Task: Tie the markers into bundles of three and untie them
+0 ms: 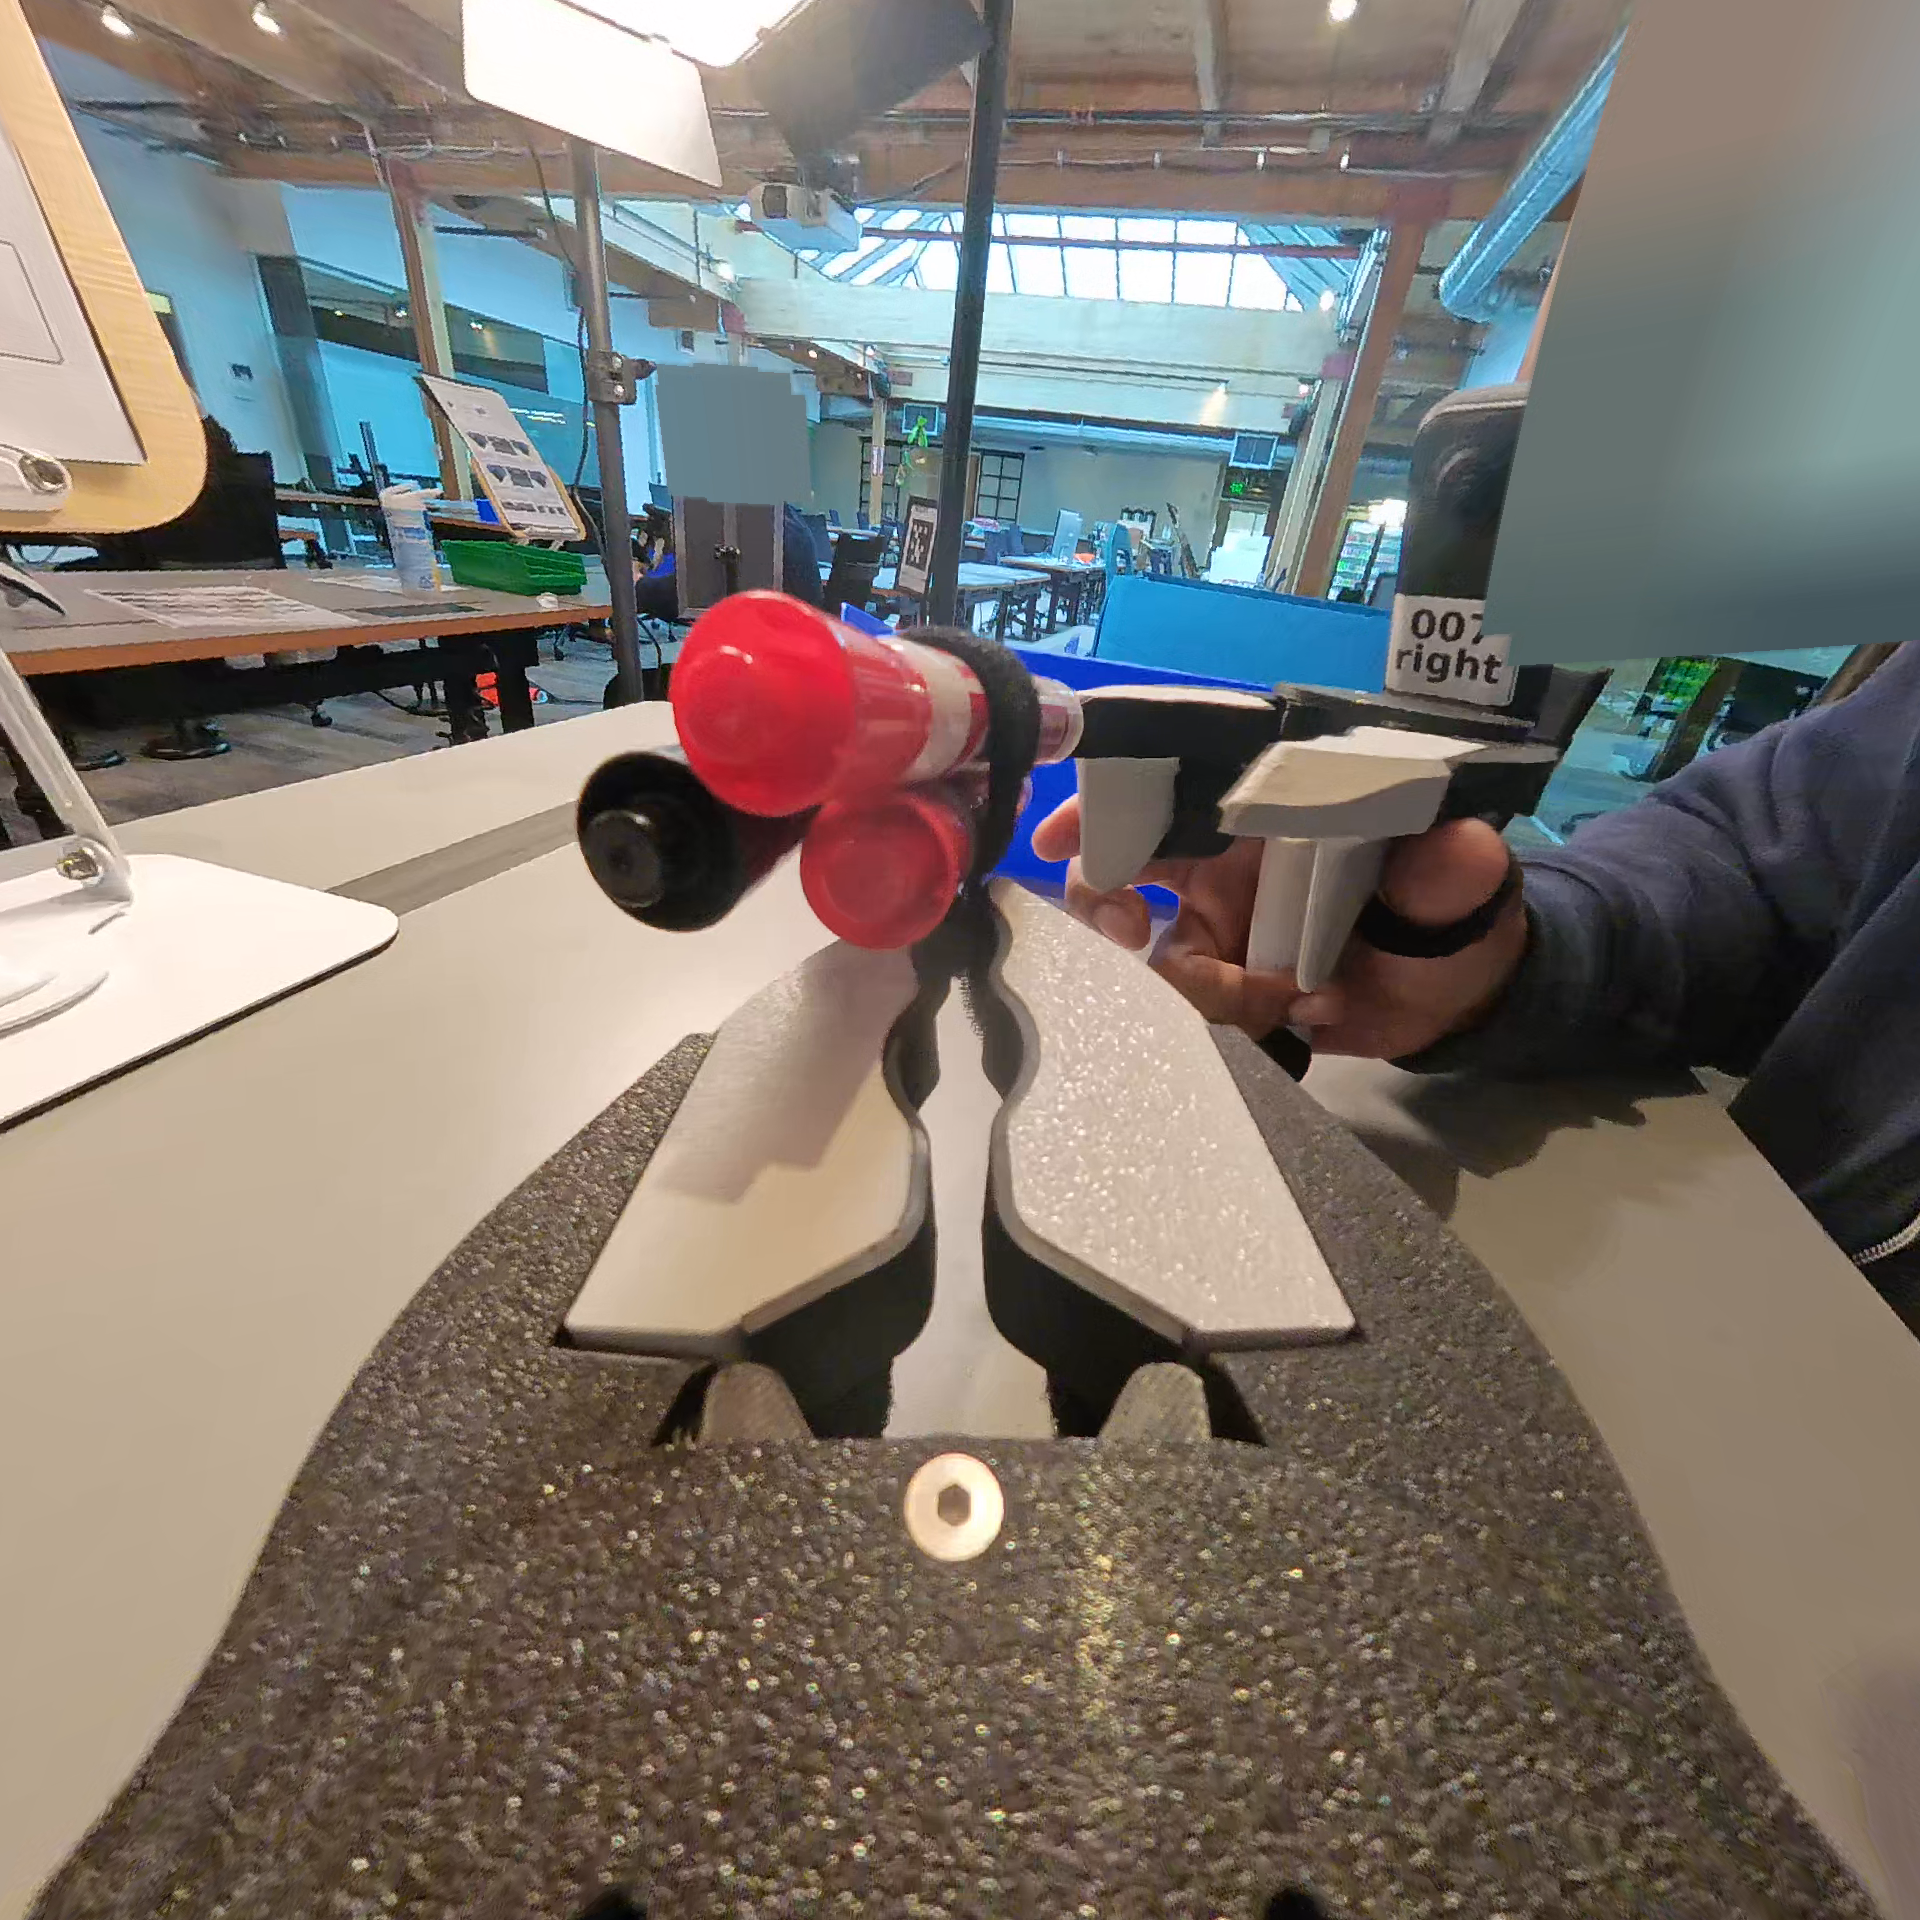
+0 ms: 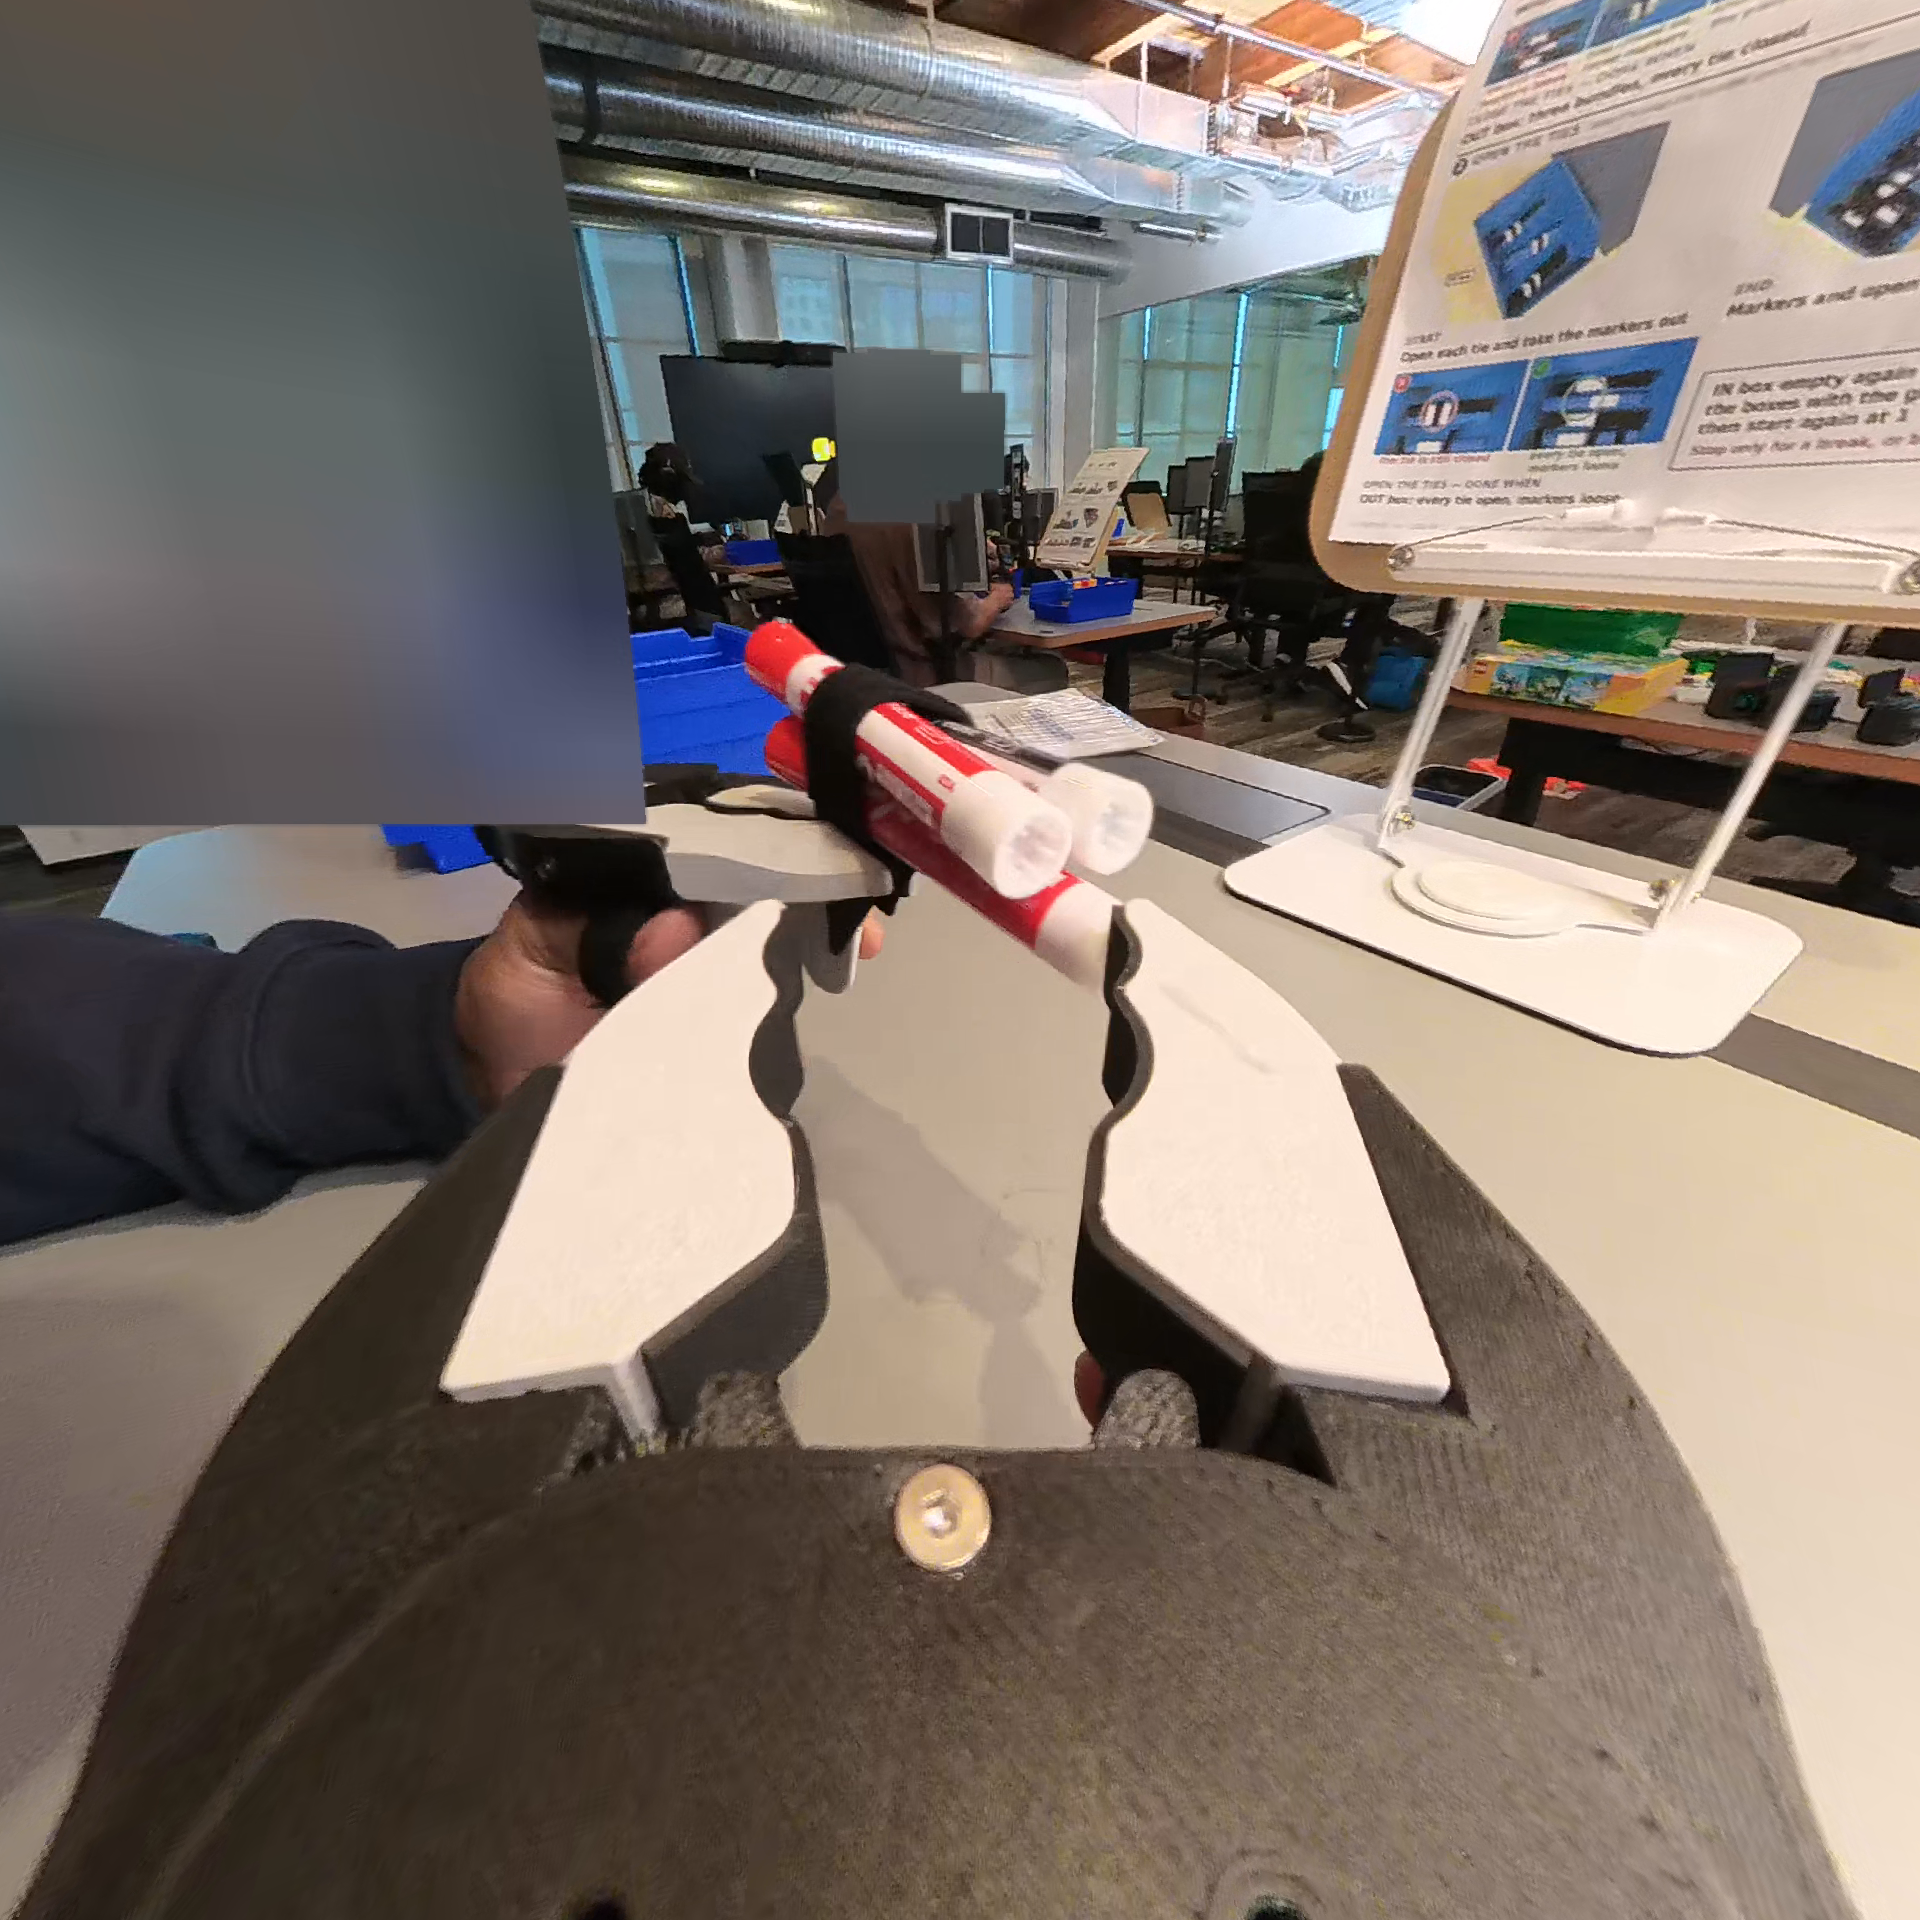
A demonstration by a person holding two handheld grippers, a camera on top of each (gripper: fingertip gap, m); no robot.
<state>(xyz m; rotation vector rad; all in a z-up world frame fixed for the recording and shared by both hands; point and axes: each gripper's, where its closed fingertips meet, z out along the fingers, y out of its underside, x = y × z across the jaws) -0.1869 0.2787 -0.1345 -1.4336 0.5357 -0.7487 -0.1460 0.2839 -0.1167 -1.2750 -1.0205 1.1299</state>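
A bundle of three markers (image 1: 790, 727), two with red caps and one with a black cap, is held in the air above the grey table (image 1: 312, 1143). A black strap (image 1: 1003, 717) wraps around it. My left gripper (image 1: 966, 914) is shut on the strap's tail just under the bundle. In the right wrist view the bundle (image 2: 935, 821) points its white ends at me, with the strap (image 2: 842, 748) around its middle and the left gripper (image 2: 831, 873) beneath it. My right gripper (image 2: 951, 925) is open, its right fingertip at the end of the lowest marker. It also shows in the left wrist view (image 1: 1122, 790).
A blue bin (image 2: 707, 696) stands on the table behind the bundle. A white stand (image 2: 1507, 935) carrying an instruction board is at the right of the right wrist view, and its base (image 1: 156, 935) is at the left of the left wrist view. A clear plastic bag (image 2: 1060, 722) lies beyond the bundle. My right fingertips sit around 5 centimeters from my left ones.
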